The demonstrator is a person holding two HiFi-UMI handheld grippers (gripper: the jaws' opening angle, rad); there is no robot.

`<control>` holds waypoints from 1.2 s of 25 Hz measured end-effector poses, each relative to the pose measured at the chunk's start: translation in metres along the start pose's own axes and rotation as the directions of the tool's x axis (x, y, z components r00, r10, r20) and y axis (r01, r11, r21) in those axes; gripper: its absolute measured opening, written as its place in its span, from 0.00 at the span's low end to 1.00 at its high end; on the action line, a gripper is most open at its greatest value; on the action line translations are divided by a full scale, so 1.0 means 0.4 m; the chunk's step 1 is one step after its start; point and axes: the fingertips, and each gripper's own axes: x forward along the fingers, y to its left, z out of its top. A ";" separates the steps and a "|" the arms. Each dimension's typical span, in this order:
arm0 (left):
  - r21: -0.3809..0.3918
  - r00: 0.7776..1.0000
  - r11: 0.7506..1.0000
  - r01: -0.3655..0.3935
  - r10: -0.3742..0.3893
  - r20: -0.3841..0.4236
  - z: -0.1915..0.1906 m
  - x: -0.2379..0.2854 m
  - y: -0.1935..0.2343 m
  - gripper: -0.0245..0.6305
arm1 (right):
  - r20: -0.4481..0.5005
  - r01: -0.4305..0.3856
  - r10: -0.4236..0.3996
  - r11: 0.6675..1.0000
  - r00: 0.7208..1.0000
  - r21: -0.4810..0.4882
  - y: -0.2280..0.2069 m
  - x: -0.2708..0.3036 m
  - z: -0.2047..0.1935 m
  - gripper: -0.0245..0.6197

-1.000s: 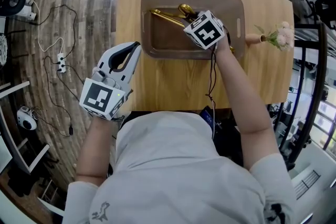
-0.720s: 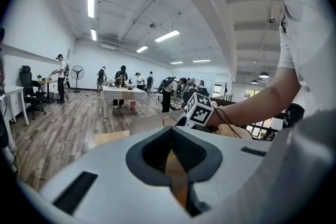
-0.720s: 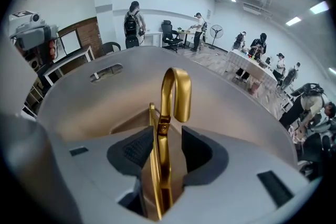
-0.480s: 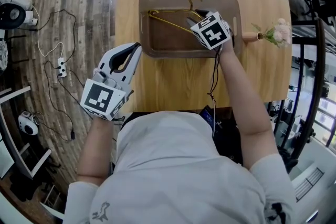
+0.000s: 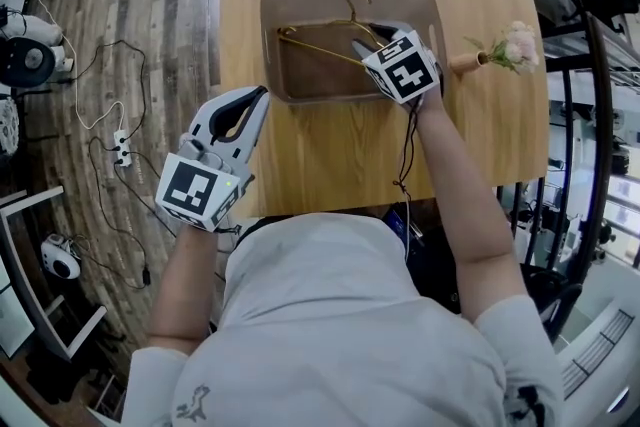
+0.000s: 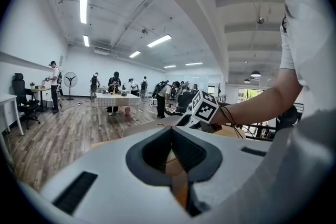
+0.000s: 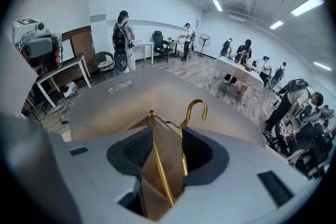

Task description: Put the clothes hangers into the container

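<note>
A gold wire clothes hanger (image 5: 320, 46) lies in the brown tray-like container (image 5: 270, 55) on the wooden table, its hook toward the far rim. My right gripper (image 5: 376, 37) hovers over the container's near right part. Its jaws have just been opening and stand wide, pressing on nothing. In the right gripper view the hanger (image 7: 163, 165) shows through the gap of the right gripper (image 7: 167, 134), down on the container floor (image 7: 105, 107). My left gripper (image 5: 260, 96) is held off the table's left edge, shut and empty. The left gripper view shows its tips (image 6: 170, 132) closed together.
A small wooden vase with pale flowers (image 5: 503, 53) lies on the table (image 5: 330, 155) just right of the container. Cables and a power strip (image 5: 121, 149) lie on the wood floor at left. Black metal frames (image 5: 590, 175) stand at right. People stand far off.
My right gripper let go of the hanger and lifted back toward the container's near rim. The hanger now rests free in the container. The left gripper barely shifted.
</note>
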 end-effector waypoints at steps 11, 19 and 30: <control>0.039 0.998 0.998 0.050 -0.051 0.031 0.030 -0.093 -0.049 0.05 | 0.151 0.047 -0.058 0.996 0.987 0.077 0.109 -0.185 0.027 0.23; 0.063 0.994 0.993 0.097 -0.099 0.038 0.026 -0.178 -0.077 0.05 | 0.283 0.054 -0.089 0.990 0.955 0.130 0.251 -0.322 0.072 0.16; 0.106 0.985 0.981 0.164 -0.170 0.044 0.021 -0.318 -0.100 0.05 | 0.398 0.118 -0.170 0.981 0.901 0.152 0.434 -0.466 0.071 0.05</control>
